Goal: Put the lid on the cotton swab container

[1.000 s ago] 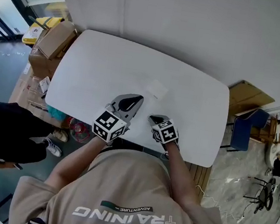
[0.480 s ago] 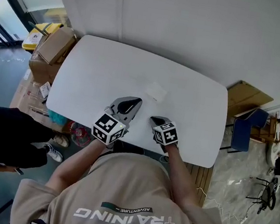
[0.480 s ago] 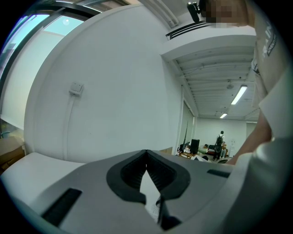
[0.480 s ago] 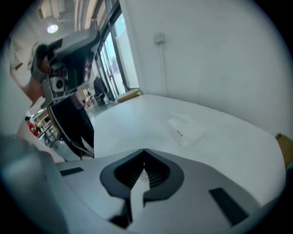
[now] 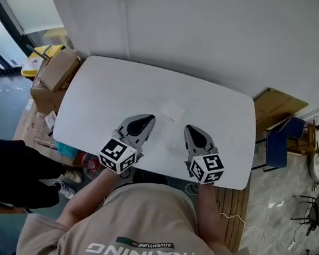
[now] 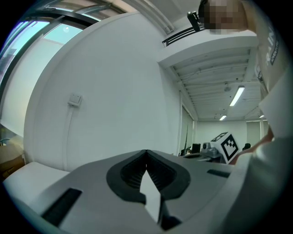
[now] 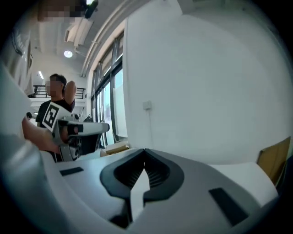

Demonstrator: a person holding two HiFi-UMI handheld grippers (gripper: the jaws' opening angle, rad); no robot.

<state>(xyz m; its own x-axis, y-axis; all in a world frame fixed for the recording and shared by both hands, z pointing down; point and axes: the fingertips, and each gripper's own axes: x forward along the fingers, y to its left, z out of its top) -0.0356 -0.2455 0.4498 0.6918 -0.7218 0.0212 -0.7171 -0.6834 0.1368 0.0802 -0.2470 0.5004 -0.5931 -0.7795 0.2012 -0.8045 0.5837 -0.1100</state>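
Lying on the white table (image 5: 100, 87), past both tools, is a pale see-through square (image 5: 172, 111), the only thing there that could be the cotton swab container or its lid. It is too faint to tell which. A slight smudge nearer the table edge, between the two tools, may be the other piece; not certain.

Left gripper (image 5: 147, 119): jaws clenched tip to tip, nothing between them. It hovers near the square, on its left, not touching. Its own view shows wall, not the table.

Right gripper (image 5: 189, 129): likewise clenched and empty, near the square on its right, apart from it. Both point away from the person.

Further out: cardboard boxes (image 5: 57, 69) off the table's left end, a blue chair (image 5: 279, 150) off the right.

Judgement: task not begun, no piece in hand.

Risks from here:
- Clear plastic on white gives little contrast, so edges are easy to misjudge and the wrong piece could get picked.
- Jaws must part before the approach; closed tips would only shove the box along the smooth top.
- Neither gripper view looks down at the box, so aim rests on the head view alone.
- A light container probably slides or tips if the lid is pressed on without the other tool steadying it.
- A lid set down skew may catch on one edge and pop off.
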